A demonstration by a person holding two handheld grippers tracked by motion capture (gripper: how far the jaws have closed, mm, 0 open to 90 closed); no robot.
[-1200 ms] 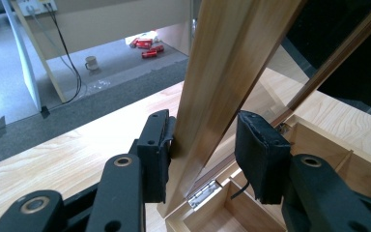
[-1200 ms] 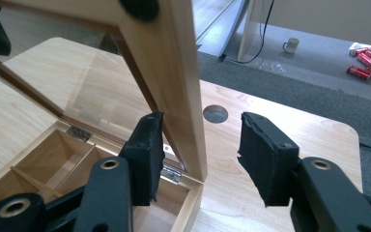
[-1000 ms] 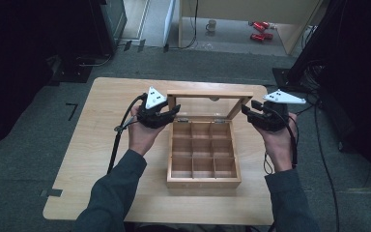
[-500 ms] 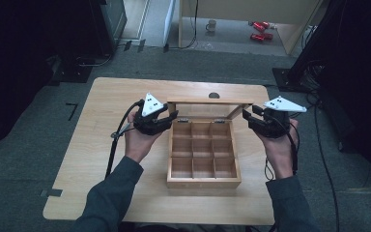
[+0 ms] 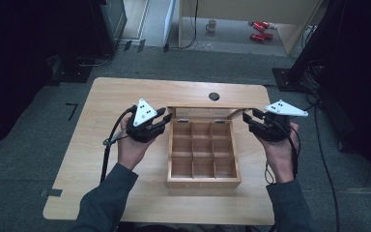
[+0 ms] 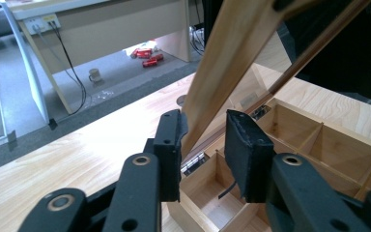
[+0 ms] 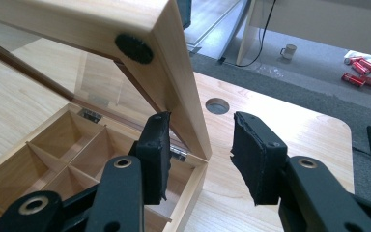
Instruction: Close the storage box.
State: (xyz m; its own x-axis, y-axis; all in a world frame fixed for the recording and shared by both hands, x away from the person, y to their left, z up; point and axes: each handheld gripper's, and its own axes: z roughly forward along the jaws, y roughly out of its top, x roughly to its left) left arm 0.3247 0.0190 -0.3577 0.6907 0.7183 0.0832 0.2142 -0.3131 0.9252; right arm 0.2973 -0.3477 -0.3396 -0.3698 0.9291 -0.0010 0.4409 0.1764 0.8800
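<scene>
A wooden box (image 5: 203,182) with several empty compartments sits mid-table, its glass-paned lid (image 5: 203,105) raised on its hinges. My left gripper (image 5: 166,117) holds the lid's left edge. Its jaws have just been closing, and in the left gripper view the lid's side rail (image 6: 232,48) fills the space between the pads of my left gripper (image 6: 204,130). My right gripper (image 5: 247,118) is at the lid's right edge. In the right gripper view the lid's corner (image 7: 183,72) passes between the jaws of my right gripper (image 7: 198,130), one pad against its inner side. The compartments (image 7: 53,159) lie below.
A round cable hole (image 5: 214,96) is in the table behind the box. Bare tabletop (image 5: 101,159) lies left and right of the box. Beyond the far edge, a mug (image 5: 212,24) and red cans (image 5: 258,30) lie on the floor by a desk.
The lid has swung from leaning back to a lower tilt over the box. Both hands came a little toward the person with it. The left jaws narrowed onto the lid's rail.
</scene>
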